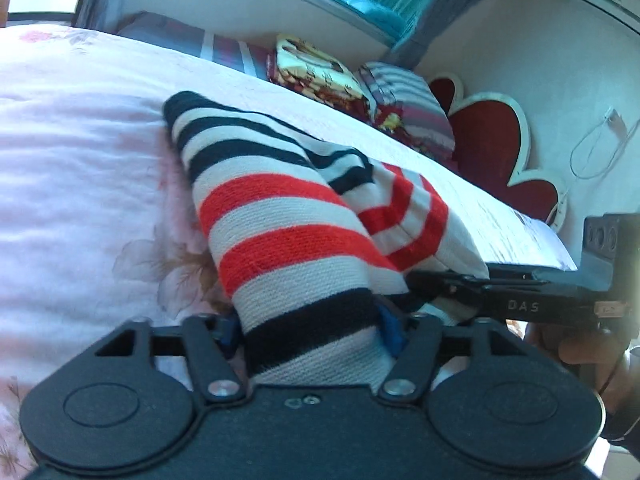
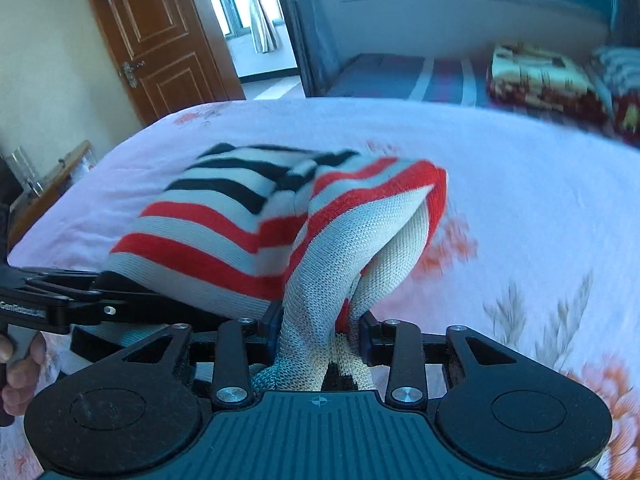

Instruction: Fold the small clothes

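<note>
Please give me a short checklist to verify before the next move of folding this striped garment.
1. Left gripper shut on striped garment: ok.
2. Right gripper shut on the garment: ok.
3. Both grippers close together, side by side: ok.
4. Bedsheet beyond the garment free of other things: ok.
5. Garment lies smooth, without bunching: not ok, it bulges between the grips.
6. Far edge aligned: cannot tell.

Bedspread [image 2: 520, 168] open beyond sweater [image 2: 224, 224]; blankets [image 2: 540, 80] far.

Garment [image 1: 280, 216]: knit; red, white and black stripes.
Bedsheet [image 2: 520, 184]: pale pink, floral print.
Headboard [image 1: 492, 140]: red, white trim.
Door [image 2: 160, 32]: brown wood.
Grippers: black.
</note>
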`<state>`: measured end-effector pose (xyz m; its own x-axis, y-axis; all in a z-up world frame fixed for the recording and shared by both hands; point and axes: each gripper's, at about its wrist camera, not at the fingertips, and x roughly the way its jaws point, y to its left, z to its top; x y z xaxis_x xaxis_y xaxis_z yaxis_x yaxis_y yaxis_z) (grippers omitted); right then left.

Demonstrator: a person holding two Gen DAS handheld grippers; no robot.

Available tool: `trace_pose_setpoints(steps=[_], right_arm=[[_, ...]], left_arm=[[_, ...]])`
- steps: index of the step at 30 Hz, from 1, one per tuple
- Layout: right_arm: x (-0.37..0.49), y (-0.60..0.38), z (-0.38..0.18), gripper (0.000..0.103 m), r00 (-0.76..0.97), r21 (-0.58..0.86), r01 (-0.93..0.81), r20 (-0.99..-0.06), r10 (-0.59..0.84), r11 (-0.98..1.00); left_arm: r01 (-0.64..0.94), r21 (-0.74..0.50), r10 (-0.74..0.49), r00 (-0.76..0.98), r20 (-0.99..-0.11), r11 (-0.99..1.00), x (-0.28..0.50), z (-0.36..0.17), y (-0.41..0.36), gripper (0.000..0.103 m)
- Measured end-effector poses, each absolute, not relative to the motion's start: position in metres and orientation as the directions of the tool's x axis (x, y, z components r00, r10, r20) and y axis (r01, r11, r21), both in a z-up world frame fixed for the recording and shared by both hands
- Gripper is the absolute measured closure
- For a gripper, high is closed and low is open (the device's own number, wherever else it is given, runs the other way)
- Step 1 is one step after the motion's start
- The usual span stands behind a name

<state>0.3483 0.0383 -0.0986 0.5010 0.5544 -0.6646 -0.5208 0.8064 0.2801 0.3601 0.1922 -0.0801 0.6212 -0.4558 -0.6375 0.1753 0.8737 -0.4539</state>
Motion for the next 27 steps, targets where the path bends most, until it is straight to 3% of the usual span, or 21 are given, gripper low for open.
trace_pose_setpoints(steps=[2, 3, 5, 6, 7, 8, 9, 10, 11, 15, 18, 23, 27], right_arm=[[0.351, 0.029, -0.1, 0.052, 0.504, 0.301, -0.513, -0.653, 0.566, 0.804], [0.35, 0.02, -0.098, 0.04, 0.514, 0.296, -0.499, -0.656, 0.553, 0.814], [0.346, 0.003, -0.087, 0.038, 0.56, 0.288, -0.468, -0.635, 0.532, 0.835], [0.343, -0.006, -0.08, 0.038, 0.582, 0.286, -0.456, -0.62, 0.526, 0.843], [0.339, -0.015, -0.073, 0.039, 0.602, 0.279, -0.448, -0.608, 0.517, 0.849], [0.334, -0.021, -0.066, 0.042, 0.618, 0.269, -0.454, -0.592, 0.518, 0.85], [0.33, -0.023, -0.059, 0.064, 0.622, 0.263, -0.48, -0.571, 0.536, 0.837], [0.328, -0.022, -0.055, 0.082, 0.615, 0.254, -0.502, -0.567, 0.548, 0.827], [0.328, -0.017, -0.052, 0.084, 0.608, 0.244, -0.518, -0.569, 0.554, 0.82], [0.336, 0.01, -0.058, 0.085, 0.582, 0.209, -0.551, -0.598, 0.551, 0.808], [0.348, 0.023, -0.089, 0.085, 0.546, 0.115, -0.547, -0.702, 0.458, 0.829], [0.349, 0.014, -0.085, 0.085, 0.537, 0.151, -0.531, -0.701, 0.469, 0.834], [0.322, -0.001, -0.06, 0.085, 0.568, 0.171, -0.549, -0.641, 0.515, 0.818]], left_arm=[[0.171, -0.432, -0.434, 0.636, -0.638, 0.886, 0.357, -0.078, 0.189, 0.025], [0.17, -0.416, -0.421, 0.642, -0.641, 0.893, 0.352, -0.076, 0.195, 0.023], [0.16, -0.38, -0.385, 0.66, -0.645, 0.911, 0.341, -0.067, 0.2, 0.016], [0.152, -0.377, -0.375, 0.672, -0.638, 0.914, 0.331, -0.061, 0.207, 0.017], [0.137, -0.368, -0.355, 0.691, -0.63, 0.92, 0.323, -0.054, 0.212, 0.023], [0.131, -0.342, -0.327, 0.718, -0.615, 0.93, 0.316, -0.044, 0.214, 0.041], [0.143, -0.319, -0.317, 0.733, -0.602, 0.937, 0.312, -0.036, 0.211, 0.049], [0.163, -0.304, -0.321, 0.737, -0.595, 0.938, 0.314, -0.028, 0.205, 0.057], [0.191, -0.296, -0.336, 0.735, -0.589, 0.936, 0.319, -0.023, 0.198, 0.057], [0.25, -0.198, -0.318, 0.703, -0.635, 0.948, 0.348, -0.028, 0.16, 0.054], [0.238, -0.179, -0.295, 0.671, -0.68, 0.955, 0.36, -0.051, 0.153, 0.054], [0.244, -0.185, -0.304, 0.684, -0.663, 0.952, 0.349, -0.047, 0.157, 0.055], [0.254, -0.207, -0.328, 0.712, -0.621, 0.945, 0.323, -0.036, 0.173, 0.057]])
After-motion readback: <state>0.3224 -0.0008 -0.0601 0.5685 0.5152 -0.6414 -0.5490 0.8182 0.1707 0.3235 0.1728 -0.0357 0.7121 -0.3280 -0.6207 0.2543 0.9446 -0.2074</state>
